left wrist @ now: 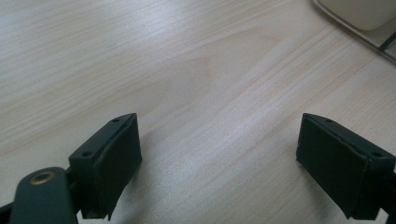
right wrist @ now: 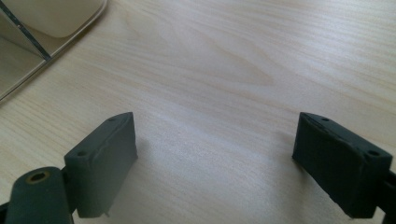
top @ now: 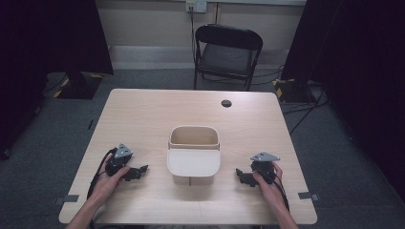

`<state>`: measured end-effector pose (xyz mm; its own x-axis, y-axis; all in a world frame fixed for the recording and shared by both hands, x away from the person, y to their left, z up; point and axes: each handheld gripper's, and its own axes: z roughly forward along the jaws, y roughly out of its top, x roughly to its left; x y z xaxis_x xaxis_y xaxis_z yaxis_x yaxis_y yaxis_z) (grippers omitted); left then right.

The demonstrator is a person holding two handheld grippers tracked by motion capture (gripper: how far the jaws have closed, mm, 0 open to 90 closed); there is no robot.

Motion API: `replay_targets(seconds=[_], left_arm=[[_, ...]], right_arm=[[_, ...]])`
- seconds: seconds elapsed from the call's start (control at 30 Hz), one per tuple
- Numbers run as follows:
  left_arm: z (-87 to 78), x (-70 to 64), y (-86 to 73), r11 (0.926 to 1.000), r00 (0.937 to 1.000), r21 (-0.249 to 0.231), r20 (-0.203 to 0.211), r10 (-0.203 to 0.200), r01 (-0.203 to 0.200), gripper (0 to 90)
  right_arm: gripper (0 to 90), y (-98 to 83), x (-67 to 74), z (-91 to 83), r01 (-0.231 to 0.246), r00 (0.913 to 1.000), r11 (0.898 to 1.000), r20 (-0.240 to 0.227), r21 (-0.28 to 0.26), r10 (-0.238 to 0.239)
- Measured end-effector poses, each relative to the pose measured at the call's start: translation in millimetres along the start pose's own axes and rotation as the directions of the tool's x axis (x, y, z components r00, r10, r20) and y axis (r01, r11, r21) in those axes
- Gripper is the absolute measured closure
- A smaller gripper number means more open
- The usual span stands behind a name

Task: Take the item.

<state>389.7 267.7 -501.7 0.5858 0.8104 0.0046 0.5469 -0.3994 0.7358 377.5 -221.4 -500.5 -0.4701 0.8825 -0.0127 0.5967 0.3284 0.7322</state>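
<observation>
The beige bin sits mid-table with its lid tilted at the near side; the left gripper and right gripper flank it, jaws apart and empty; best close in evenly from both sides.

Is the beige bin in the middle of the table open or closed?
Open. In the high view the beige bin shows its hollow inside at the back, while its lid hangs down over the front.

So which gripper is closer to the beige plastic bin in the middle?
The left gripper, by a little. It sits just left of the beige plastic bin; the right gripper sits to its right, slightly farther off. Both are open and apart from it.
</observation>
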Motion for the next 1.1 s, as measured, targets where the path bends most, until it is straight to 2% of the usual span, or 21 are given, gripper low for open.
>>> replay_targets(seconds=[0.5, 0.6, 0.8, 0.93, 1.1], left_arm=[[0.0, 0.1, 0.0, 1.0, 1.0, 0.0, 0.0, 0.001, -0.001, 13.2], [0.0, 0.1, 0.0, 1.0, 1.0, 0.0, 0.0, 0.001, -0.001, 13.2], [0.0, 0.3, 0.1, 1.0, 1.0, 0.003, -0.002, -0.001, 0.001, 12.5], [0.1, 0.5, 0.1, 1.0, 1.0, 0.003, -0.004, 0.0, 0.0, 12.1], [0.2, 0.4, 0.0, 1.0, 1.0, 0.003, -0.004, -0.003, 0.003, 12.0]], right_arm=[[14.6, 0.3, 0.2, -2.8, -0.014, 0.9999, 1.0, -0.009, 0.01, 0.014], [14.7, 1.1, 1.5, -4.8, -0.019, 0.9997, 1.0, -0.016, -0.005, 0.019], [14.7, 3.1, 4.7, -11.3, -0.008, 0.9985, 1.0, -0.055, -0.022, 0.007], [17.9, 6.3, 10.4, -17.0, 0.002, 0.9949, 0.999, -0.101, -0.034, -0.005], [17.7, 7.7, 16.6, -20.5, 0.021, 0.9911, 0.999, -0.13, -0.049, -0.027]])
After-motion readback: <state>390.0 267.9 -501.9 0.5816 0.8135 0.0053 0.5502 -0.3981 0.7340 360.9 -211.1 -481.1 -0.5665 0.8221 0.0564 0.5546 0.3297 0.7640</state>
